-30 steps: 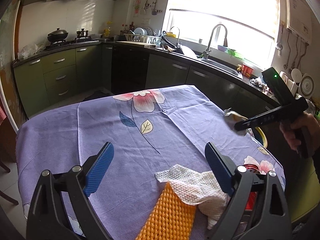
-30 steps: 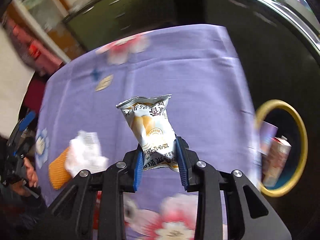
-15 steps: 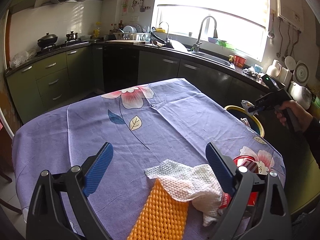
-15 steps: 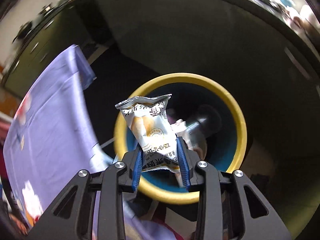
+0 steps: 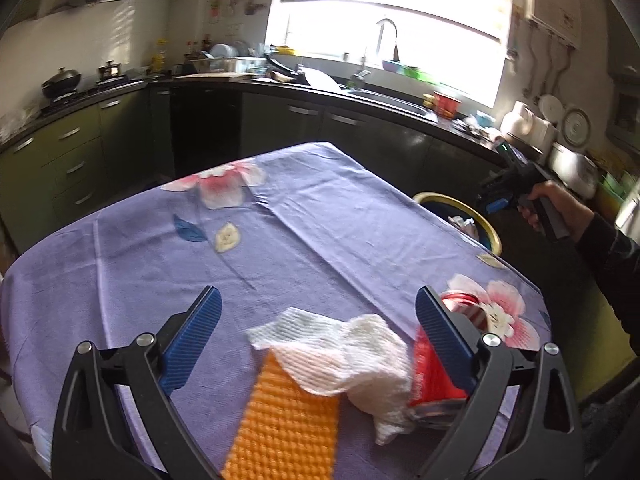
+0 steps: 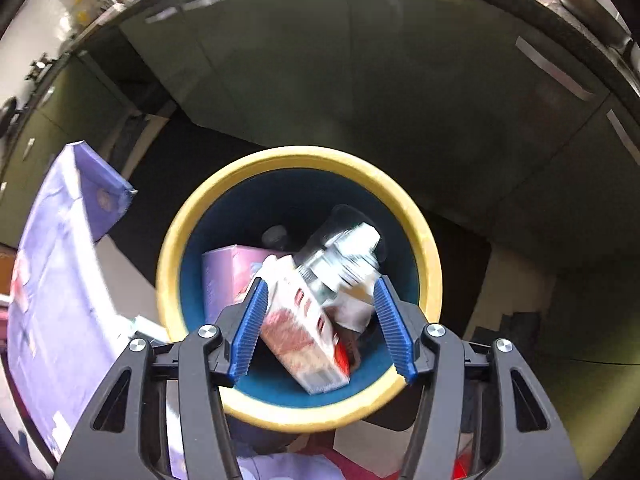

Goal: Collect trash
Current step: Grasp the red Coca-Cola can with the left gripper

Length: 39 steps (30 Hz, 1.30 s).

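right wrist view: the right gripper (image 6: 320,330) hangs over the yellow-rimmed bin (image 6: 416,216), its jaws just opened and nothing between them; the snack wrapper (image 6: 340,260) lies blurred among cartons inside. the left gripper (image 5: 316,344) stands wide apart over the white tissue (image 5: 344,356), orange cloth (image 5: 284,424) and red can (image 5: 436,368). risk: closing there could snag the cloth or purple tablecloth (image 5: 160,248) with the tissue.

A purple floral tablecloth (image 5: 304,240) covers the worktop. Behind it run green cabinets (image 5: 76,148), a black pot (image 5: 62,80) on the stove, a sink faucet (image 5: 388,36) under the bright window (image 5: 384,12)
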Motion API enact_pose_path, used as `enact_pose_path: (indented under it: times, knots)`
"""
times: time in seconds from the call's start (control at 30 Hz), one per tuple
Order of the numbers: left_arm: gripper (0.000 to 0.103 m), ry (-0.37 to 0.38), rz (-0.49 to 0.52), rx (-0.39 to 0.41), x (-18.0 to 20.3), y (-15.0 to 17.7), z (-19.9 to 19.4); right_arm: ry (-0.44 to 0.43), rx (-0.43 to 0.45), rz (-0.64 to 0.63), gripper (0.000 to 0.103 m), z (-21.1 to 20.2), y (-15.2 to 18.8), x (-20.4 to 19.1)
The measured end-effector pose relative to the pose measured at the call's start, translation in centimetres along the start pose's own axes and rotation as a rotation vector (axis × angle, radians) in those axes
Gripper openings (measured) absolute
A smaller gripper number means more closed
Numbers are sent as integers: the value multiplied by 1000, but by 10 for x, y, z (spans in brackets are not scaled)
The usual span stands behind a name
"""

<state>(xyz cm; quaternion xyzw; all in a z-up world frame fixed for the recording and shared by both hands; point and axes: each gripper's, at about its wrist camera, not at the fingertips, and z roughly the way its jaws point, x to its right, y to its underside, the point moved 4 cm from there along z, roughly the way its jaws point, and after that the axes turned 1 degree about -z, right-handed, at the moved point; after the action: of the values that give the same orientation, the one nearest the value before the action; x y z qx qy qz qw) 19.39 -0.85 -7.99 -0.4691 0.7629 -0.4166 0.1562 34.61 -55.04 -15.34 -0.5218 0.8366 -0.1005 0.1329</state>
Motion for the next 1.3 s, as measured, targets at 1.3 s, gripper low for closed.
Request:
enact_pose_path:
  times: [1.3]
  knots:
    - [73, 85, 358, -406, 137, 37, 78, -336, 161, -313, 68, -90, 188, -61]
